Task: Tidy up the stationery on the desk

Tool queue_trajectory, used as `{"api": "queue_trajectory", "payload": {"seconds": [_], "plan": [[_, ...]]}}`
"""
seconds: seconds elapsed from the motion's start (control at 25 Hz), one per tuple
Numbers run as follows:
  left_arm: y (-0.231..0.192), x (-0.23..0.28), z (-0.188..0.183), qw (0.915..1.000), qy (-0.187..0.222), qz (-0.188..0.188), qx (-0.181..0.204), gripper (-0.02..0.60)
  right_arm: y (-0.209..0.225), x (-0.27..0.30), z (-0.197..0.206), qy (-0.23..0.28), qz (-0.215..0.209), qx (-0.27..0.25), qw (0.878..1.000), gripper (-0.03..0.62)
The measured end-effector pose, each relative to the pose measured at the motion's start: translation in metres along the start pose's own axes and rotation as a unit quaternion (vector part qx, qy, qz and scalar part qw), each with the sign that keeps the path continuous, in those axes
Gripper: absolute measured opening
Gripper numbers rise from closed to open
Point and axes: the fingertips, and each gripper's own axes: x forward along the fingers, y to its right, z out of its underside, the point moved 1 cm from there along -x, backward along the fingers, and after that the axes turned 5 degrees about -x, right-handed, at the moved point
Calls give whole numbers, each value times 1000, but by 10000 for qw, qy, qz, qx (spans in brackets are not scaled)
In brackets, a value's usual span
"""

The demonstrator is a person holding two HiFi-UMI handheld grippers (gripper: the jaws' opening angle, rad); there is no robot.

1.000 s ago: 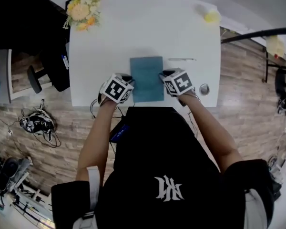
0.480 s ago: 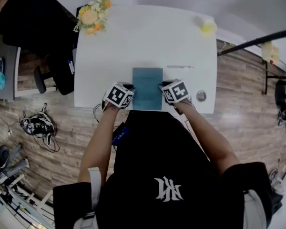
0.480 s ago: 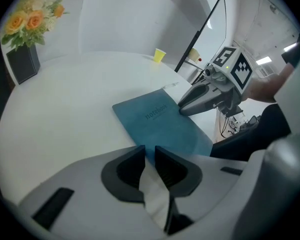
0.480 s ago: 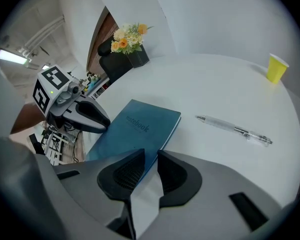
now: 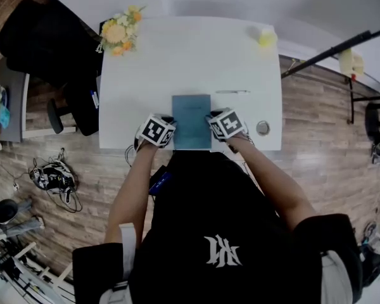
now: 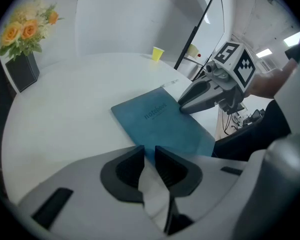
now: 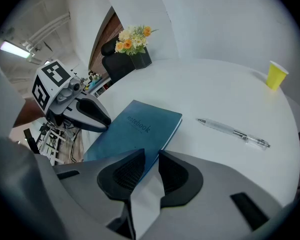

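Observation:
A teal notebook (image 5: 191,120) lies flat near the front edge of the white desk (image 5: 177,62). My left gripper (image 5: 170,121) is shut, its tip against the notebook's left edge. My right gripper (image 5: 212,116) is shut too, its tip against the right edge. In the left gripper view the notebook (image 6: 160,121) lies just beyond my shut left gripper (image 6: 150,154), and the right gripper's tip (image 6: 190,98) touches its far side. In the right gripper view the notebook (image 7: 137,129) lies ahead of my right gripper (image 7: 151,159). A clear pen (image 7: 235,132) lies to its right; the head view shows the pen (image 5: 233,92).
A yellow cup (image 5: 266,37) stands at the desk's far right corner, a flower pot (image 5: 118,31) at the far left. A round metal cable port (image 5: 262,128) sits near the front right. A black office chair (image 5: 44,49) stands left of the desk.
The head view has shifted. Both grippers stay at the notebook's sides, and the notebook has slid slightly nearer the desk's front edge.

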Motion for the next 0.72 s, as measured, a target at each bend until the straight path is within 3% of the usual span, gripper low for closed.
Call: {"api": "queue_trajectory", "payload": {"seconds": [0.2,0.36,0.52,0.72], "plan": [[-4,-6,-3,9998,149,-144,-66,106,11,-11,3,113,37,-38,9999,92],[-3,-20,-18,9983,516,-223,-164,107,42,-40,-7,604,197,-408,9971,92],[13,-22,-37,9980,634,-85,-5,107,80,-66,-25,925,557,-1339,9851,92],[48,-15,-70,9969,687,89,372,107,109,-76,-27,636,664,-2792,9558,92]]}}
